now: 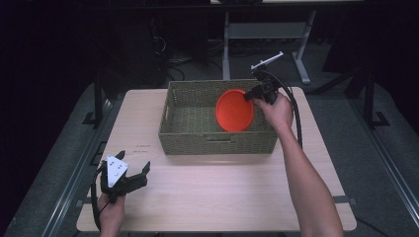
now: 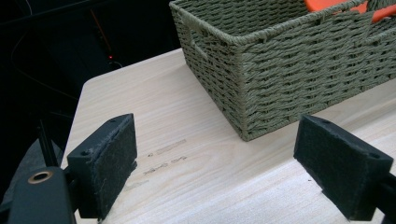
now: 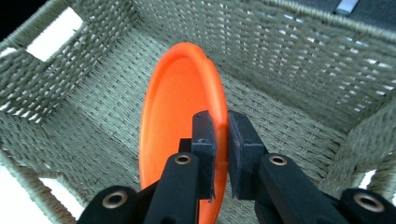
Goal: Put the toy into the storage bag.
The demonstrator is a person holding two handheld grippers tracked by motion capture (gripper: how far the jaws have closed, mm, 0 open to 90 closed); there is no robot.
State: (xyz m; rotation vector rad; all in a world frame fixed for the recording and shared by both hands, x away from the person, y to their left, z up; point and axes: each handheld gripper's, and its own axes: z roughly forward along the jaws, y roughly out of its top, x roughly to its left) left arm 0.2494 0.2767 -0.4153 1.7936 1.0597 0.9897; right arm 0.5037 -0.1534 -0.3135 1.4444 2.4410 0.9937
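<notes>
While the left tongs (image 1: 129, 174) rest spread and empty on the worktop (image 1: 222, 187), the right tongs (image 3: 220, 140) pinch an orange plate (image 3: 180, 121) by its rim, upright inside the woven basket (image 1: 197, 140); whether it is going in or coming out cannot be told.

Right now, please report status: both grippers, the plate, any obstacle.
Right gripper shut on round orange plastic plate, held on edge inside woven green basket. Left gripper open, empty, over table. Nothing in the way.
</notes>
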